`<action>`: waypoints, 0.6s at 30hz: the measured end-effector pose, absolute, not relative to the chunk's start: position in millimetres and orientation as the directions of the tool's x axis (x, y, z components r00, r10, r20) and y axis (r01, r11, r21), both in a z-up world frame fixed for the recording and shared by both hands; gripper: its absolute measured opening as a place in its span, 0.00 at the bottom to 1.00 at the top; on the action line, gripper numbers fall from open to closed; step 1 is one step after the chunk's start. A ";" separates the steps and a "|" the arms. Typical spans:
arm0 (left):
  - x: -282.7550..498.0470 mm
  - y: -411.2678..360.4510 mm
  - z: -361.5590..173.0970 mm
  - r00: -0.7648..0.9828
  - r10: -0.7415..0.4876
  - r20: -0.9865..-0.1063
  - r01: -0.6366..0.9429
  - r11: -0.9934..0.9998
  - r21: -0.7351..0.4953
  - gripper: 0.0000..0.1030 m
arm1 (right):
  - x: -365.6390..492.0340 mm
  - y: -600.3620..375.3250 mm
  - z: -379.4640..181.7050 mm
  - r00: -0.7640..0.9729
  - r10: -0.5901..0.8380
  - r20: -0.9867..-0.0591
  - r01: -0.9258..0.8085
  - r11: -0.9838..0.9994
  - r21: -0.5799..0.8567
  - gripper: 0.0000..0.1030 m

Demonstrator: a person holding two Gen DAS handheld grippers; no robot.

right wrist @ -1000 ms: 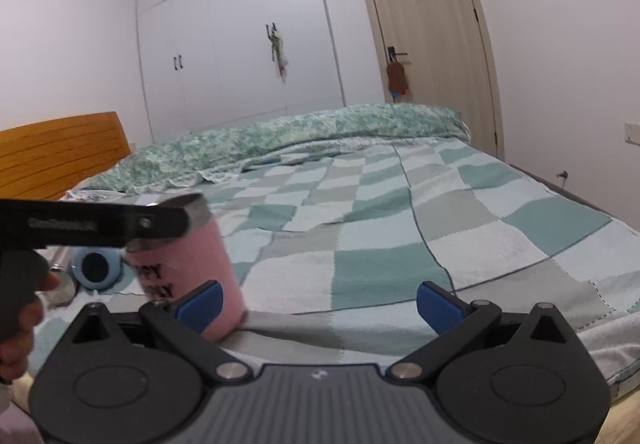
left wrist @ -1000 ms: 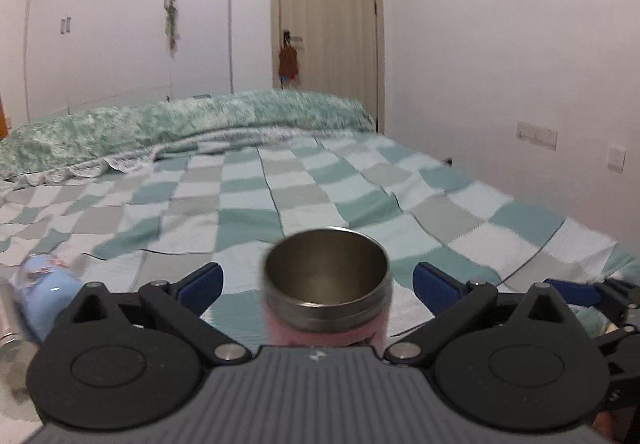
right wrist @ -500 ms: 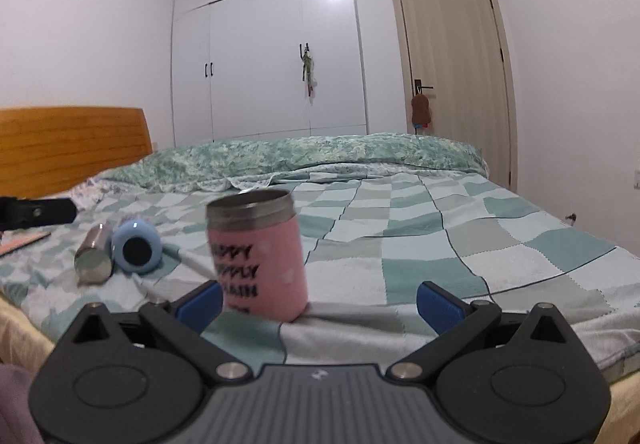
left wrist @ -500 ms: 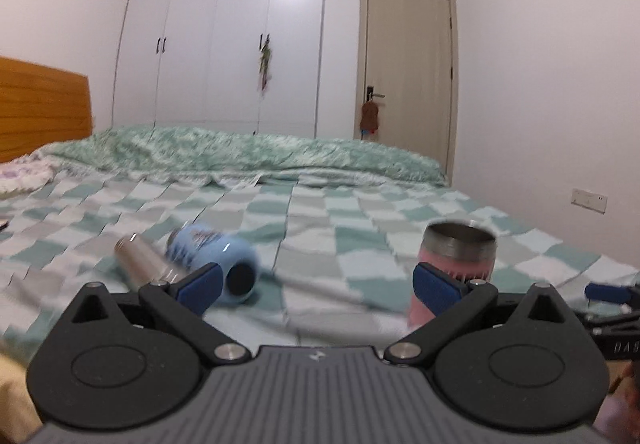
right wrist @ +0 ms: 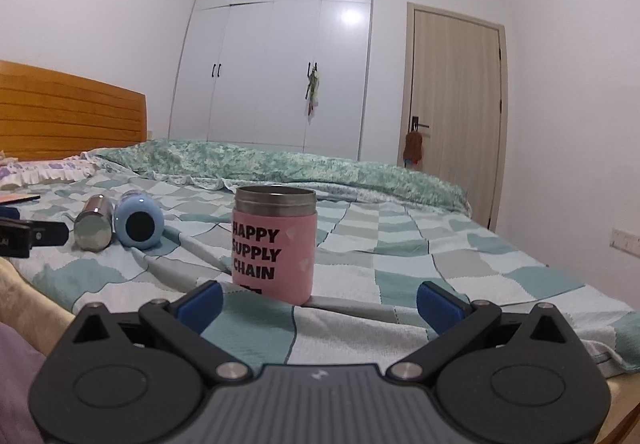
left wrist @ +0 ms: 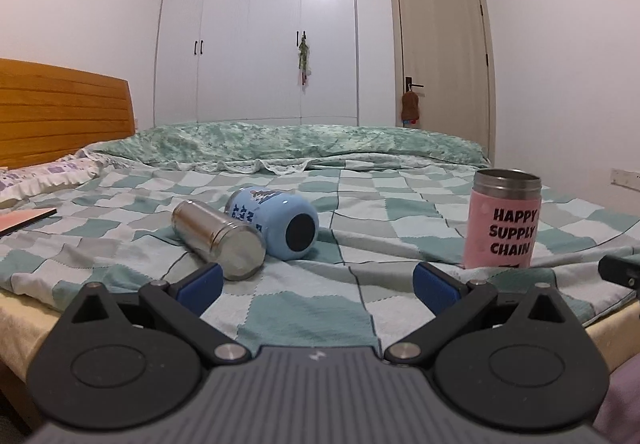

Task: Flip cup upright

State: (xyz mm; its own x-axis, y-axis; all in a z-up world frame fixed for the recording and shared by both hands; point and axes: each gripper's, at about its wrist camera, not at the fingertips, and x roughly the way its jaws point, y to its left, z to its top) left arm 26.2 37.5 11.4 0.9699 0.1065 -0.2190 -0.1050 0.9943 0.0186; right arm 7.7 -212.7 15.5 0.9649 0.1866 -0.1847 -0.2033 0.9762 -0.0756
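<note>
A pink cup (left wrist: 503,220) with a steel rim and the words HAPPY SUPPLY CHAIN stands upright on the checked bedspread; it also shows in the right wrist view (right wrist: 274,244). A blue cup (left wrist: 276,222) and a steel cup (left wrist: 218,238) lie on their sides, touching, to its left; both show in the right wrist view, blue (right wrist: 138,224) and steel (right wrist: 93,227). My left gripper (left wrist: 316,280) is open and empty, near the bed's front edge. My right gripper (right wrist: 318,302) is open and empty, just short of the pink cup.
The bed (left wrist: 360,308) has a green and grey checked spread, a folded green quilt (left wrist: 304,142) at the far side and a wooden headboard (left wrist: 60,112) at left. A flat book (left wrist: 24,220) lies at far left. White wardrobe and door stand behind.
Both grippers have drawn back from the pink cup, which now stands free and upright. The left gripper has swung left, bringing the two lying cups into its view.
</note>
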 end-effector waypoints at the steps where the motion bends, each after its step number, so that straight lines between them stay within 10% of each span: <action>1: 26.3 38.0 9.9 0.969 0.111 -0.220 -0.109 0.994 0.018 1.00 | 7.5 -212.6 15.3 0.965 0.189 -0.183 -0.206 0.976 -0.077 1.00; 18: 22.9 45.6 3.8 0.970 0.123 -0.212 -0.127 0.992 -0.007 1.00 | 8.7 -213.6 11.2 0.966 0.192 -0.173 -0.203 0.978 -0.051 1.00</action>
